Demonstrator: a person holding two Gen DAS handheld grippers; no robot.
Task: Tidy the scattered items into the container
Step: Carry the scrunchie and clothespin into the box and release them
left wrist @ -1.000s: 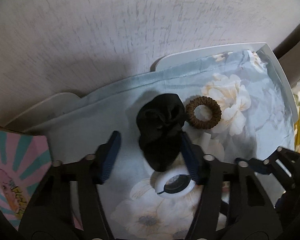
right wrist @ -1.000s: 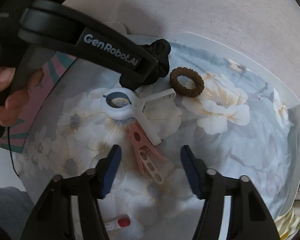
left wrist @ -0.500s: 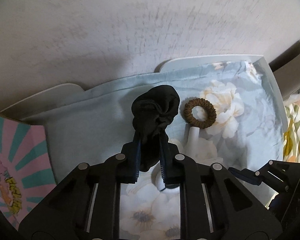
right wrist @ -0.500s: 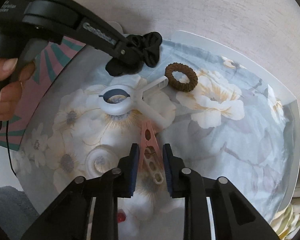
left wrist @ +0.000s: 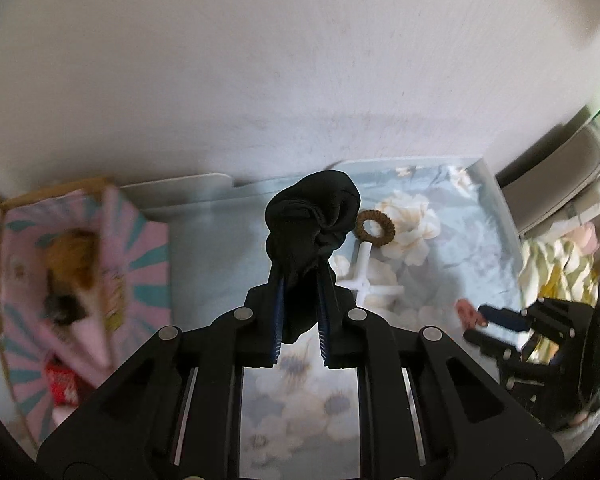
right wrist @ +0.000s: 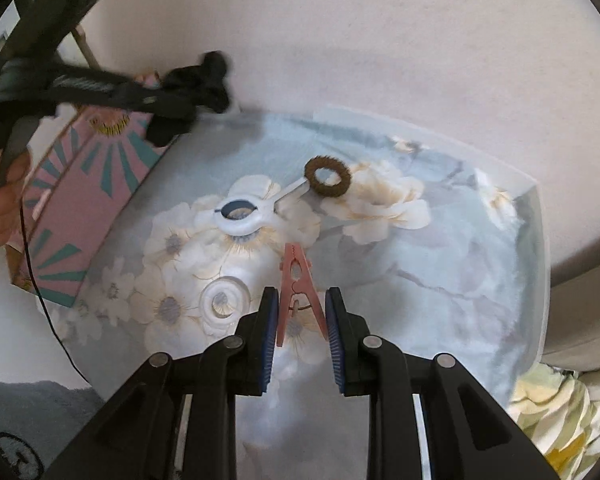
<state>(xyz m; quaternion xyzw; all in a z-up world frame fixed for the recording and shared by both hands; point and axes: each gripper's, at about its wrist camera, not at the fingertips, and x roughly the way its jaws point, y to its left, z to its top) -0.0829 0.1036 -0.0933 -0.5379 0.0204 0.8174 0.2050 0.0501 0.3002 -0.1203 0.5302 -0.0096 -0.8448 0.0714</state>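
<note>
My left gripper (left wrist: 299, 312) is shut on a black scrunchie (left wrist: 312, 216) and holds it in the air above the floral cloth; the scrunchie also shows in the right wrist view (right wrist: 204, 80). My right gripper (right wrist: 300, 320) is shut on a pink clothespin (right wrist: 298, 280), lifted a little off the cloth. A brown hair tie (right wrist: 327, 176) and a white ring clip (right wrist: 242, 216) lie on the cloth. The pink box with teal rays (left wrist: 80, 272) stands open at the left, with items inside.
A floral cloth (right wrist: 420, 260) covers a white table (right wrist: 538, 200). A clear round piece (right wrist: 222, 304) lies left of my right gripper. A pale wall stands behind. A chair (left wrist: 560, 180) and patterned fabric (left wrist: 552, 268) are at the right.
Both grippers have risen with their items. The left one carried the black scrunchie up and left toward the pink box. The right one lifted the pink clothespin off the cloth.
</note>
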